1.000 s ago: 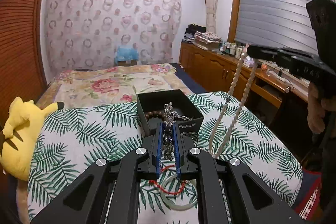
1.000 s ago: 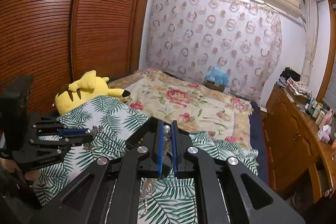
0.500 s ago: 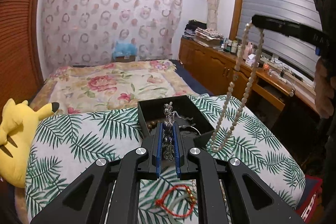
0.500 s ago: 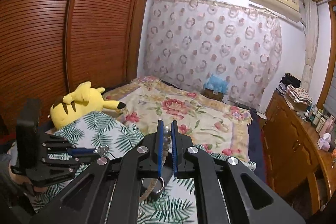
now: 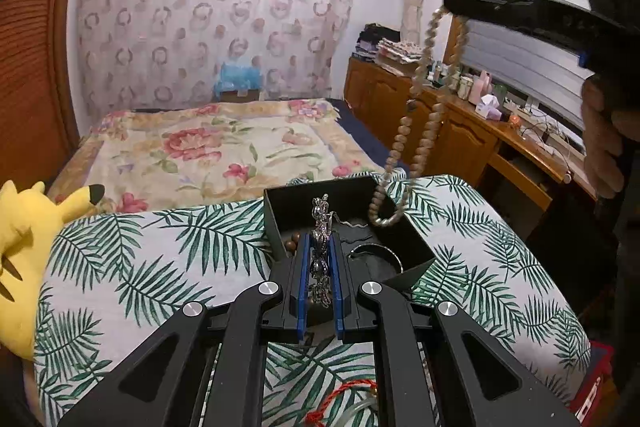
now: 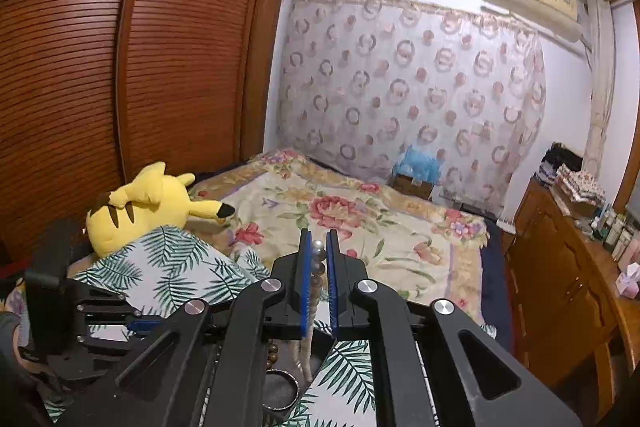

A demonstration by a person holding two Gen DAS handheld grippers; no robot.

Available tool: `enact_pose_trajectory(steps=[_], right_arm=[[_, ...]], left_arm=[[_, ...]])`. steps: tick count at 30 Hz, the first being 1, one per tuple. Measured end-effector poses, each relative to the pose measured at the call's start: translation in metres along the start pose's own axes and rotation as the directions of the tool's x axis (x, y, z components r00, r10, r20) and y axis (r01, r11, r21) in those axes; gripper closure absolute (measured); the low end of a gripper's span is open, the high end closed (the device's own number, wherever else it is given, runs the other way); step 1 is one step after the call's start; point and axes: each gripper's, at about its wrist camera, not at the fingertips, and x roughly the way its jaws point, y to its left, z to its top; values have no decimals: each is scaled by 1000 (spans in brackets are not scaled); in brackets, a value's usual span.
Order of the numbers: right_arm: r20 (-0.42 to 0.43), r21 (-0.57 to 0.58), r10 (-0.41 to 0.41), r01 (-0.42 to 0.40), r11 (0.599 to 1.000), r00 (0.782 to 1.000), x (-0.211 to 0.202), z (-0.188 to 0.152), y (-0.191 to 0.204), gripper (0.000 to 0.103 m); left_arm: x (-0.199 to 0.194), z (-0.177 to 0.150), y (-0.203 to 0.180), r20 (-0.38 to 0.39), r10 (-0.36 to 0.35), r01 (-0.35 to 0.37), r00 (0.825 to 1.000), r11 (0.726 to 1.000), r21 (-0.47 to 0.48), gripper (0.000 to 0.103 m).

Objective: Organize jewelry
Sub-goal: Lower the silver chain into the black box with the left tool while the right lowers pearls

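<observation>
Your left tongs (image 5: 319,259) clench a silver chain (image 5: 321,227) above the black box (image 5: 276,215); your right tongs (image 6: 319,255) grip pearls (image 5: 416,131) whose swinging loop may snag the rim.

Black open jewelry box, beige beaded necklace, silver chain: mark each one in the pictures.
Black open jewelry box (image 5: 274,213), left wrist view, on its left wall.
Beige beaded necklace (image 5: 404,129), left wrist view, on the left hanging strand.
Silver chain (image 5: 320,215), left wrist view, on the links above the blue pads.
</observation>
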Motion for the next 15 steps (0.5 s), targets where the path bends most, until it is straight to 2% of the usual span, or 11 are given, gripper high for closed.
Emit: enact_pose_trajectory(steps=[8,15], right_arm=[[-129,53,42,-36,998,991,59,-45,-8,94],[-180,90,79,-64,994,981,81,-72,-7,94]], left_arm=[[14,0,2,-27,-4,4,1000,1000,3,95],[22,-2,0,-44,-10,10,999,1000,5,95]])
